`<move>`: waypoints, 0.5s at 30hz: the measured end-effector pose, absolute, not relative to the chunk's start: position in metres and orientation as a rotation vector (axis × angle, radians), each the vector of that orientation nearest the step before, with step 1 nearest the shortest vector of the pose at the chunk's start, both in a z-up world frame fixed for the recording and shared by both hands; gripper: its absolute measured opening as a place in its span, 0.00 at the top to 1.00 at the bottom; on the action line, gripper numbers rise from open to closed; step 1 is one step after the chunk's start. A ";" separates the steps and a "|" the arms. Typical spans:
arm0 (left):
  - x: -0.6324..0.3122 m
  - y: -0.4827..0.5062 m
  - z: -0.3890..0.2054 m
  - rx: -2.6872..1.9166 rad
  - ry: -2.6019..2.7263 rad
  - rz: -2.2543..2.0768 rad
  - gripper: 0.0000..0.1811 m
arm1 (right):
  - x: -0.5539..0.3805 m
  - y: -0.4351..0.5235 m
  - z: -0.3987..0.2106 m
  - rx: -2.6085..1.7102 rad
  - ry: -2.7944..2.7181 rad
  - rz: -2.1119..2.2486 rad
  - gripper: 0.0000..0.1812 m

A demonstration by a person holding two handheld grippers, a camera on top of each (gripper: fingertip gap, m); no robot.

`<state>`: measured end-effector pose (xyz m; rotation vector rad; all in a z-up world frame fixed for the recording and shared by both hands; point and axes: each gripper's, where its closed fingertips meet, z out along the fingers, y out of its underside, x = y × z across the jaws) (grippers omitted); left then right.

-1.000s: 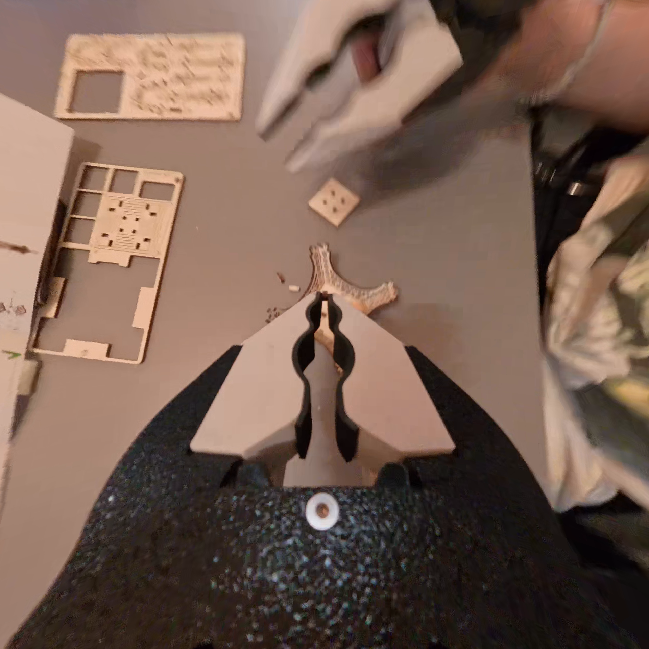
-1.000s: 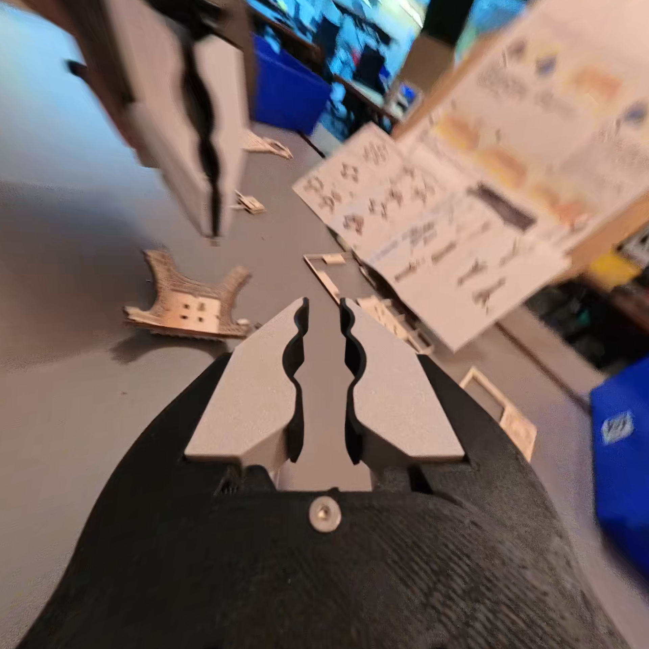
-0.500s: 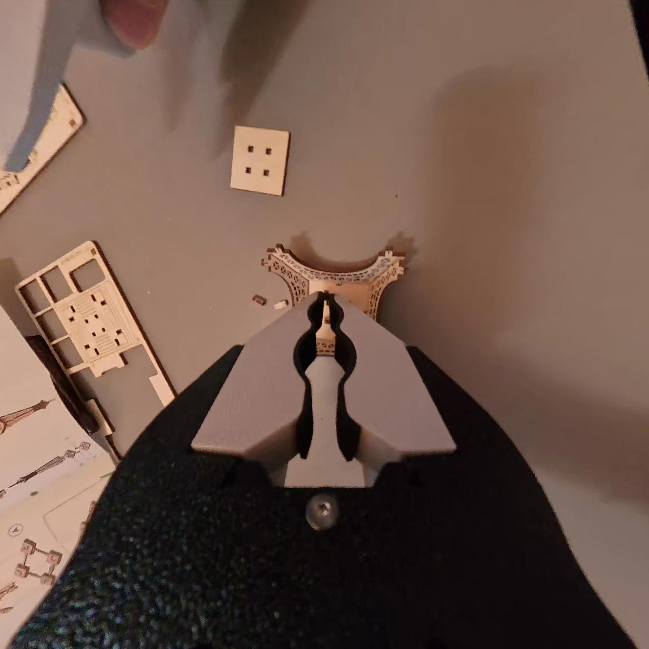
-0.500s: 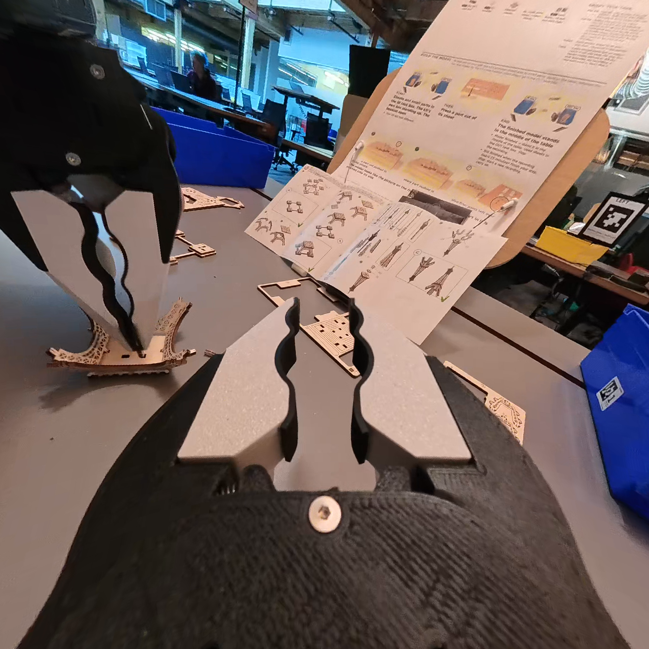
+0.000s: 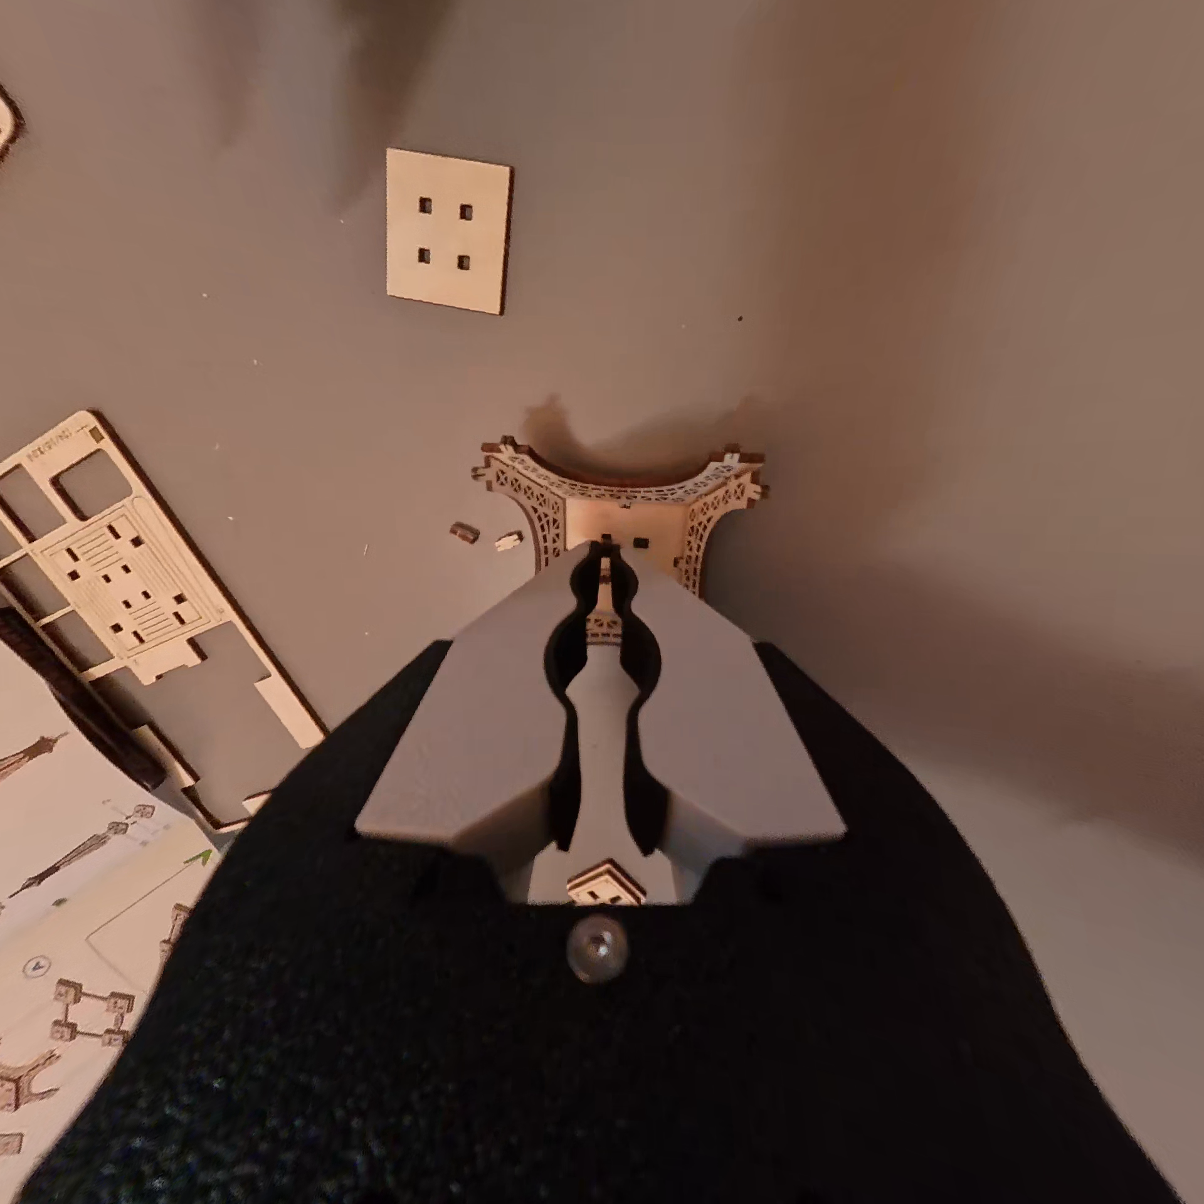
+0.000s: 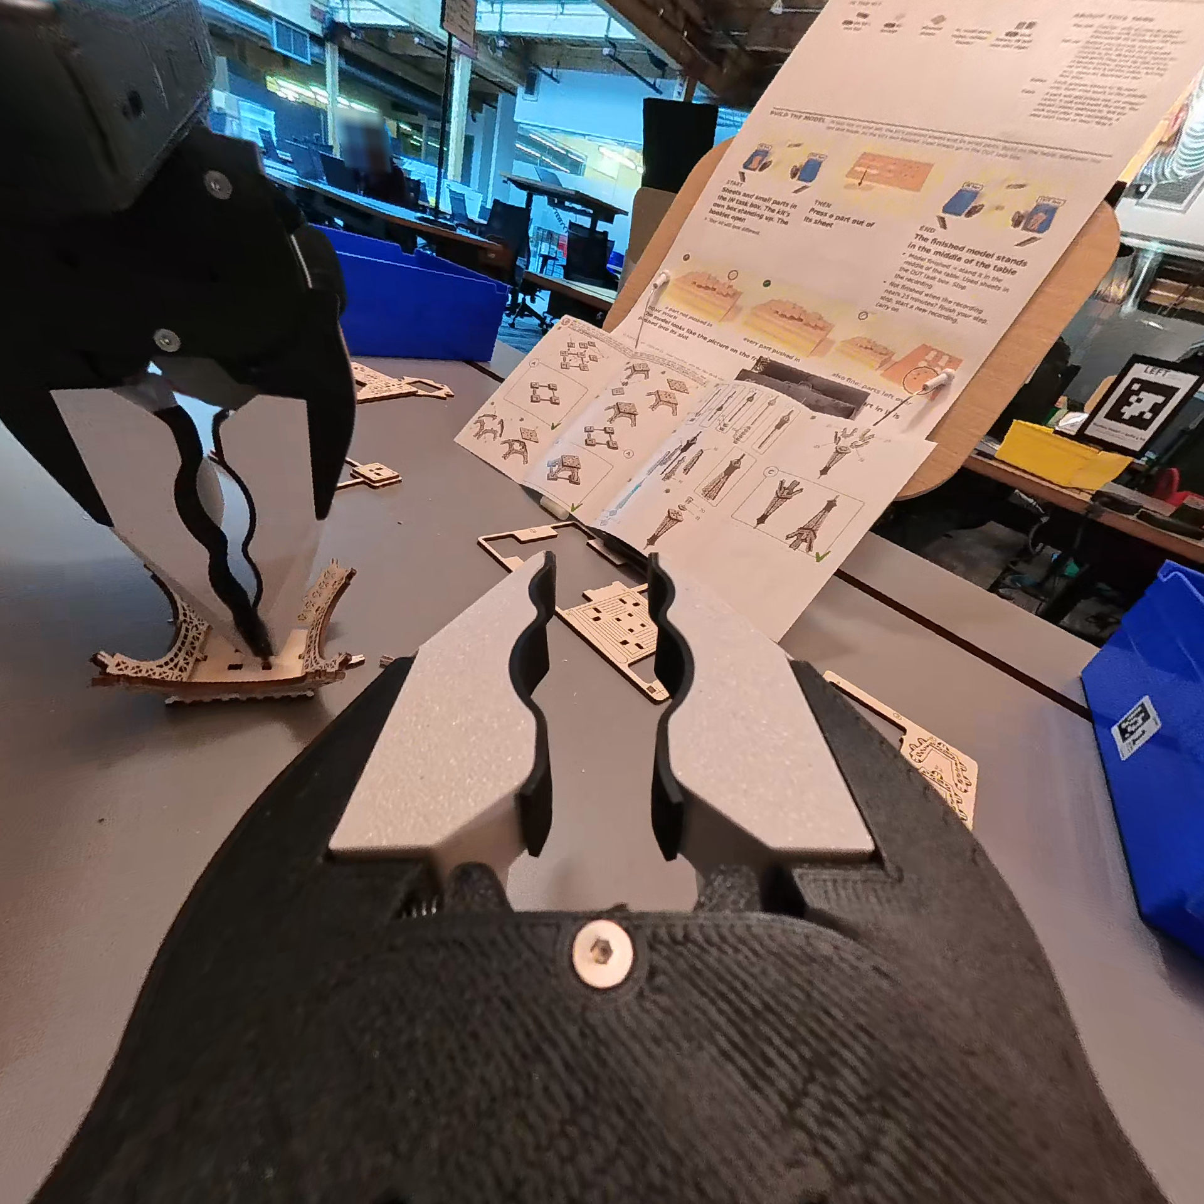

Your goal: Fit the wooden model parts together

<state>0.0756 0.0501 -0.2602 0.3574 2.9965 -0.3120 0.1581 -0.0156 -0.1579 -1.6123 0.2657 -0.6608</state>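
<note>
The wooden tower base, a light platform with slots and lattice legs, lies on the grey table; it also shows in the right wrist view. My left gripper is shut, pointing down, with its tips touching the platform beside the slots; it shows in the right wrist view too. Whether a thin part is pinched in it I cannot tell. A square wooden plate with four holes lies beyond the base. My right gripper is open and empty, low over the table to the right of the base.
A punched-out part sheet lies left of the base, and an open instruction booklet leans on a board holding a sheet. Two tiny scraps lie by the base. Blue bins stand at the back and right. The grippers' ends are close to 15 cm from one another. It is some 9 cm from my left tips to the square wooden plate.
The right gripper and hand have left the left wrist view. My left gripper came down onto the base and stays there, shut. The right gripper swung round, settled low and opened a little wider.
</note>
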 end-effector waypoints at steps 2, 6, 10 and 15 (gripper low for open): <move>0.076 0.050 -0.261 0.361 3.000 -0.295 1.00 | 0.158 -0.015 -0.159 -1.618 0.261 -0.664 0.86; 0.075 0.050 -0.263 0.369 3.018 -0.266 1.00 | 0.157 -0.014 -0.160 -1.629 0.250 -0.673 0.86; 0.075 0.051 -0.263 0.346 3.039 -0.262 1.00 | 0.156 -0.013 -0.161 -1.638 0.241 -0.678 0.86; 0.076 0.052 -0.262 0.312 3.036 -0.271 1.00 | 0.156 -0.013 -0.161 -1.638 0.242 -0.674 0.86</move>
